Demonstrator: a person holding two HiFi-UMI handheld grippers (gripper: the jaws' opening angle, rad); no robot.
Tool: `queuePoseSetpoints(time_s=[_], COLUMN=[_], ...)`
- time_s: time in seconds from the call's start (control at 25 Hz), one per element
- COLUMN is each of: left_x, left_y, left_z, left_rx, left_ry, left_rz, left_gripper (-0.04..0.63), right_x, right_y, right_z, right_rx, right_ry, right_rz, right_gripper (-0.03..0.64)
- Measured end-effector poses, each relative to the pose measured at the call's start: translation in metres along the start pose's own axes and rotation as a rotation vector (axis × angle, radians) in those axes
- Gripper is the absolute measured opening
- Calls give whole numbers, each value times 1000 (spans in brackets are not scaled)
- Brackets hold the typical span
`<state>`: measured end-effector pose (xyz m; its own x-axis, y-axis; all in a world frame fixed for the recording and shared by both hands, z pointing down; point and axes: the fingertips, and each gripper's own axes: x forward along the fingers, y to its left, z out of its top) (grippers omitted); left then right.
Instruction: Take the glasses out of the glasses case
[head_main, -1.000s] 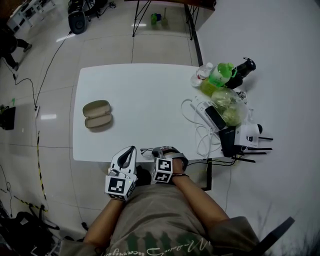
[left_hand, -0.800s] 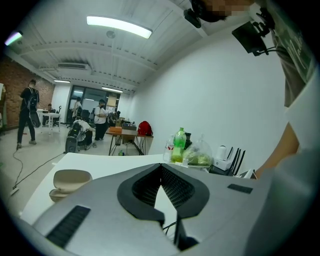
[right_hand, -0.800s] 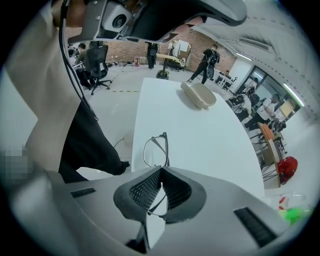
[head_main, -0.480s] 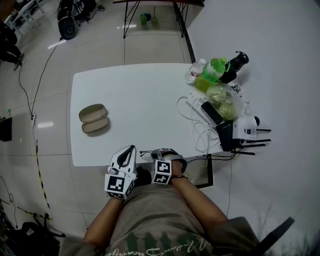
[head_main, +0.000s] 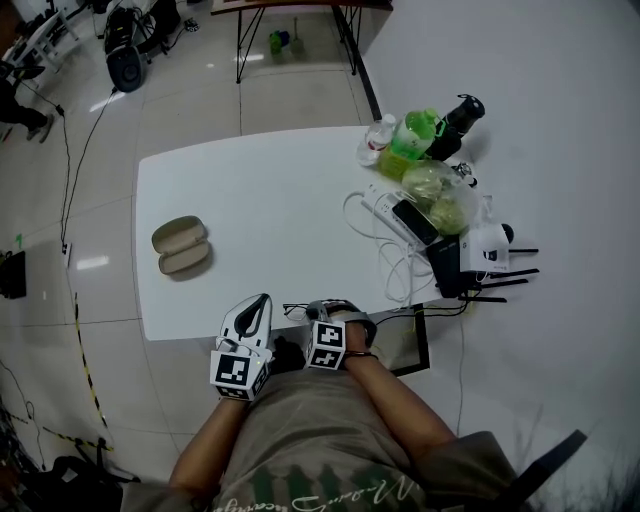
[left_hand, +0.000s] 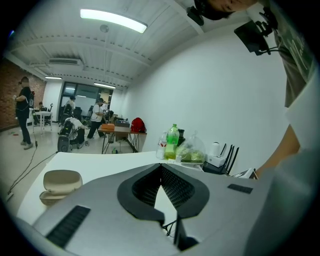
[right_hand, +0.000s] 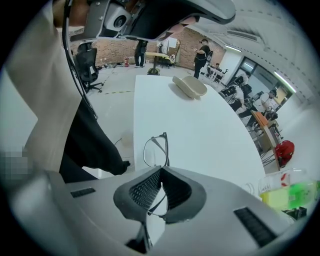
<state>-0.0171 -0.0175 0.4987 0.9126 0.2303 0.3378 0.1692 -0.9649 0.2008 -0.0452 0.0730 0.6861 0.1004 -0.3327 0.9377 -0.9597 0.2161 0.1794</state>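
Little has moved since the earlier frame: the table (head_main: 280, 190) merely sits slightly further left in the head view. At lower centre, the right gripper (right_hand: 161, 171) stays clamped on the glasses (right_hand: 156, 149) over the table's near edge. The left gripper (left_hand: 161, 169) has its jaws together and empty. At centre left the case (head_main: 180, 246) lies open, apparently empty. Removal looks complete.

Thin-rimmed glasses (right_hand: 156, 150) held well apart from the open beige case (head_main: 180, 245).
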Motion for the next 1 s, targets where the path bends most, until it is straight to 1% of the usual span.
queuePoseSetpoints(time_s=[0.2, 0.36, 0.52, 0.68, 1.0], left_x=[5, 2, 8, 8, 4], left_y=[-10, -10, -18, -22, -25], left_z=[6, 6, 9, 2, -3], left_rx=[7, 7, -17, -12, -29], left_ry=[-6, 5, 15, 6, -3], left_rz=[3, 22, 44, 31, 52], left_gripper=[8, 8, 8, 8, 8], right_x=[-3, -8, -12, -14, -8], right_y=[-6, -10, -15, -18, -14], right_z=[-13, -7, -21, -24, -39], right_rx=[34, 23, 22, 13, 20], right_ry=[-2, -23, -11, -13, -3], right_rz=[-17, -14, -13, -16, -2], right_gripper=[18, 18, 18, 18, 18])
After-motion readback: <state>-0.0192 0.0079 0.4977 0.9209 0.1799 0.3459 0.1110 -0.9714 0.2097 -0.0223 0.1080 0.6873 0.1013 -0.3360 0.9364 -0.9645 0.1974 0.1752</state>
